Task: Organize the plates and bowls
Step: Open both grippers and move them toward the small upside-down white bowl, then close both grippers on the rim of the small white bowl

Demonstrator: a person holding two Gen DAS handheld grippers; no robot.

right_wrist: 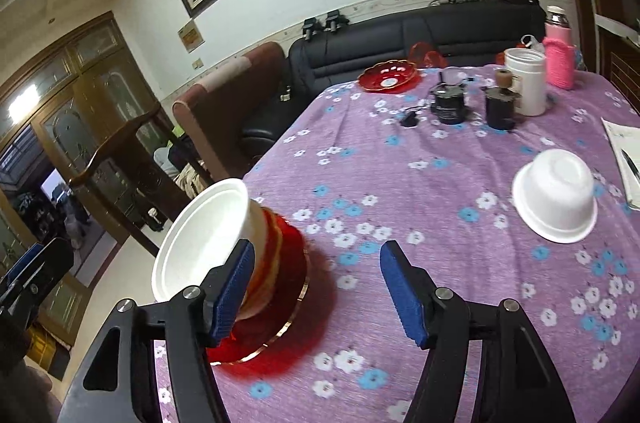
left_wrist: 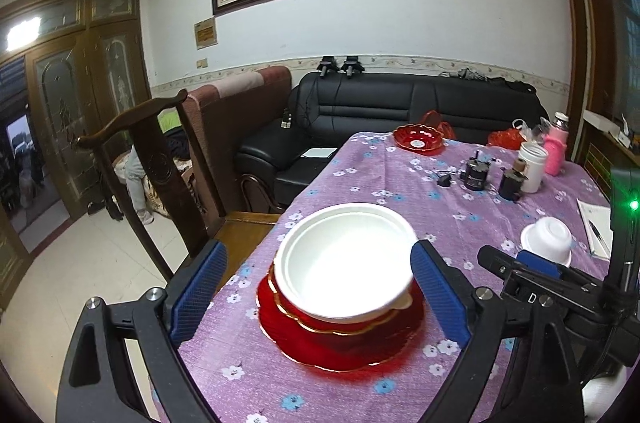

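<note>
A white bowl sits on top of a stack of red gold-rimmed plates near the table's left edge. My left gripper stands open around the bowl. Its right pad is close to the rim and its left pad is well clear. My right gripper is open over bare cloth just right of the same stack, and its left finger crosses in front of the white bowl. A second white bowl lies upside down to the right. A red scalloped dish sits at the far edge.
The purple flowered tablecloth covers the table. At the back stand a white jar, a pink bottle and small black pots. Paper with a pen lies at the right. A wooden chair stands left of the table.
</note>
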